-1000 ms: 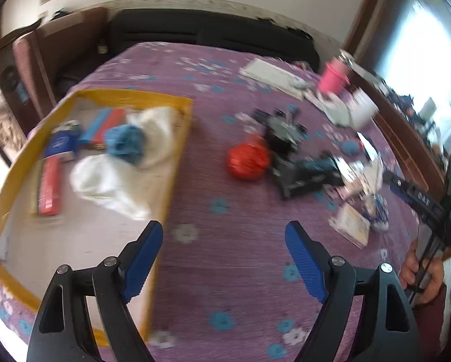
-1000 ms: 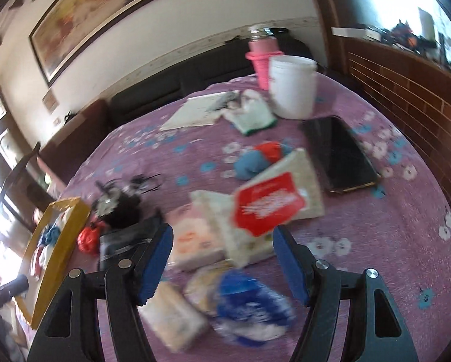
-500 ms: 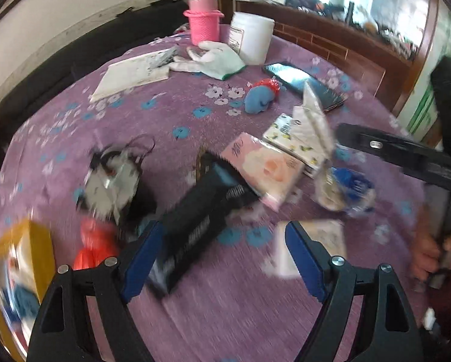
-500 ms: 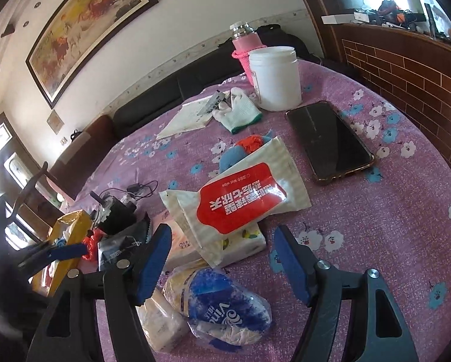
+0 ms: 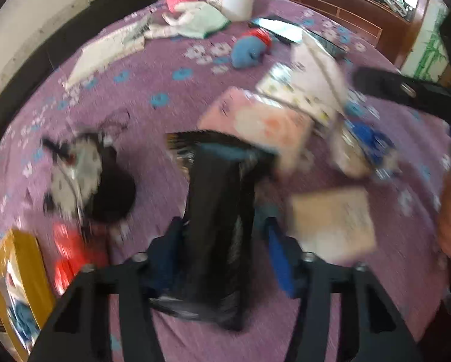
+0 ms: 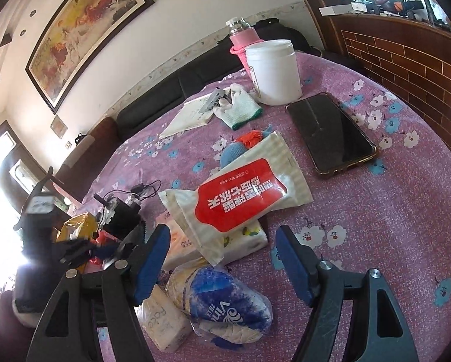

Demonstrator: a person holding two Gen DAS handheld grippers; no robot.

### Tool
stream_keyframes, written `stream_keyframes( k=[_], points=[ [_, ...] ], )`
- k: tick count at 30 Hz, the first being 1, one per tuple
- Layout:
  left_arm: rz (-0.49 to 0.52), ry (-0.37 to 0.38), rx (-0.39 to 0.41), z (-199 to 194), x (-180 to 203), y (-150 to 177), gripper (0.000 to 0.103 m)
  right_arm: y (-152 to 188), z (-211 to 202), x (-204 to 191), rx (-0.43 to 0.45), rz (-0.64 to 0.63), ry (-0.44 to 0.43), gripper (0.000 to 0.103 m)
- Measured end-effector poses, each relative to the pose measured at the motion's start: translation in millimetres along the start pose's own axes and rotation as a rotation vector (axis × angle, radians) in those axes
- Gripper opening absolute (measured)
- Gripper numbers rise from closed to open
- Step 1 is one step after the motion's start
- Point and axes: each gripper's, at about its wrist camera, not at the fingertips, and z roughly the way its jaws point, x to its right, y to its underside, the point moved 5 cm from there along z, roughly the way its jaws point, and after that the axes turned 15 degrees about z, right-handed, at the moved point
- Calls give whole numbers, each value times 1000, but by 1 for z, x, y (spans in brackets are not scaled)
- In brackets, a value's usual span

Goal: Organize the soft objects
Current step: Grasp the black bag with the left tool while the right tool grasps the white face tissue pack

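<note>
The left gripper (image 5: 222,241) was seen straddling a black pouch (image 5: 219,220), its jaws narrowed but contact blurred. The right gripper (image 6: 222,259) was held wide above a blue-printed tissue pack (image 6: 225,307). A red-labelled wet-wipe pack (image 6: 240,193) lay beyond on the purple tablecloth (image 6: 376,211).

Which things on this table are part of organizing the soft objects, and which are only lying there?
For the job:
black packet between the left gripper fingers
wet wipes pack
blue tissue pack
blue knitted toy
yellow tray

Lying about:
phone
white jar
pink bottle
</note>
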Motion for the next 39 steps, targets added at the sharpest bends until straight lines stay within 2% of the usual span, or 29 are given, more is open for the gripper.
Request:
stream_keyframes(
  k=[4, 7, 10, 13, 15, 16, 18, 20, 22, 26, 29, 31, 34, 36, 39],
  points=[
    [7, 35, -17, -16, 21, 26, 51, 2, 5, 1, -22, 0, 9, 77],
    [-47, 39, 7, -24, 23, 34, 52, 2, 6, 1, -26, 0, 9, 77],
    [-90, -20, 27, -24, 20, 33, 63, 2, 7, 1, -25, -2, 15, 77],
    [-142, -32, 20, -13, 20, 33, 63, 2, 7, 2, -22, -2, 19, 77],
    [-182, -27, 50, -14, 25, 36, 56, 1, 6, 2, -15, -4, 21, 77],
    [-195, -25, 61, -16, 25, 37, 46, 1, 5, 2, -12, -6, 22, 77],
    [-239, 7, 100, -23, 25, 41, 43, 1, 5, 1, -11, -8, 18, 77],
    [-282, 9, 142, -37, 26, 51, 42, 2, 6, 1, -14, -12, 18, 77],
    [-325, 3, 176, -53, 26, 65, 34, 3, 7, -1, -22, -18, 13, 77],
    [-418, 25, 249, -80, 23, 96, 34, 4, 1, -10, -6, -52, -22, 77],
    [-470, 35, 281, -94, 21, 121, 34, 10, -13, -23, -14, -66, -83, 77],
    [-489, 32, 287, -97, 19, 134, 34, 21, -25, -40, -39, -114, -134, 78],
    [-519, 51, 308, -98, 15, 145, 34, 49, -27, -74, -147, -258, -163, 78],
    [-531, 61, 330, -102, 14, 150, 34, 69, -16, -90, -224, -370, -129, 78],
    [-538, 61, 354, -109, 14, 157, 34, 98, 14, -101, -307, -545, 8, 78]
  ],
)
